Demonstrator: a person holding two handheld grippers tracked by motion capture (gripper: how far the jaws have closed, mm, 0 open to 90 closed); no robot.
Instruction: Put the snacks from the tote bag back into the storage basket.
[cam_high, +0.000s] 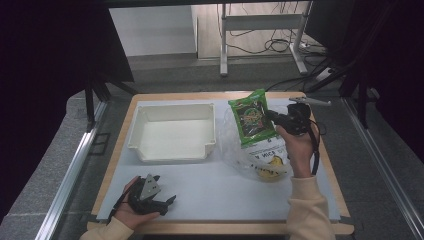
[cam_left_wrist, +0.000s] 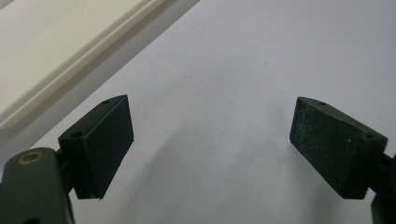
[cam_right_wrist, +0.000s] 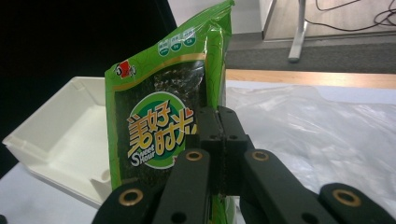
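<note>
Right hand-held gripper (cam_right_wrist: 219, 140): jaws closed flat on the right edge of the green snack packet (cam_right_wrist: 163, 121), which hangs upright above the tabletop (cam_high: 210, 187), between the white bin (cam_high: 172, 131) and the clear plastic bag (cam_high: 250, 155).

Left hand-held gripper (cam_high: 167, 200): jaws wide apart, nothing between them, resting low near the front edge of the tabletop.

Risks, as judged:
- Grip is on a thin edge strip only. The packet may swing or twist in the jaws, and a quick move toward the bin could let it slip out short of the rim.
- The packet is slick and light, so it may land propped on the bin's near wall rather than inside.
- The clear bag lies just beneath, with a yellow item (cam_high: 272, 167) inside. A low pass could drag the bag along.
</note>
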